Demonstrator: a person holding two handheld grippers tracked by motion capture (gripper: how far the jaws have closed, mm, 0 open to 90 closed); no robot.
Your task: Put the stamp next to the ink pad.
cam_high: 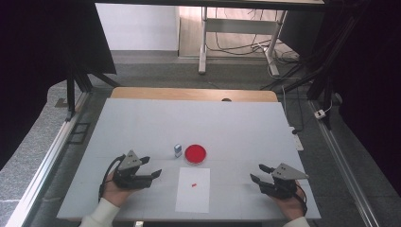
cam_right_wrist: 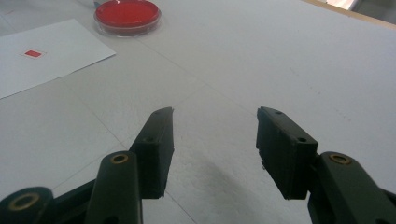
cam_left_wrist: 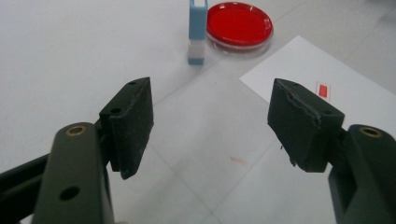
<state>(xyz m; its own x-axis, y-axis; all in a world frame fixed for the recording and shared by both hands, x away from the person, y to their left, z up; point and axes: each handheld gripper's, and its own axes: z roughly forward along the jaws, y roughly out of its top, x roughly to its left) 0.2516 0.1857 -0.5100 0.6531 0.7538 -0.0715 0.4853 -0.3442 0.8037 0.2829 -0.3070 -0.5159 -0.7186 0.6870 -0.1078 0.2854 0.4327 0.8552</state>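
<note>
Left gripper (cam_left_wrist: 210, 121) stood wide open, gripping nothing, touching nothing, aimed toward small blue-and-white block (cam_left_wrist: 197, 32) just beside red dish (cam_left_wrist: 239, 24). Right gripper (cam_right_wrist: 215, 144) stood open too, empty, well apart from white sheet (cam_right_wrist: 42, 56) bearing red chip (cam_right_wrist: 33, 53).

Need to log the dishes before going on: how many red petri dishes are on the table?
1. The red petri dish sits mid-table, just beyond the white sheet and right of the small blue-and-white block.
</note>
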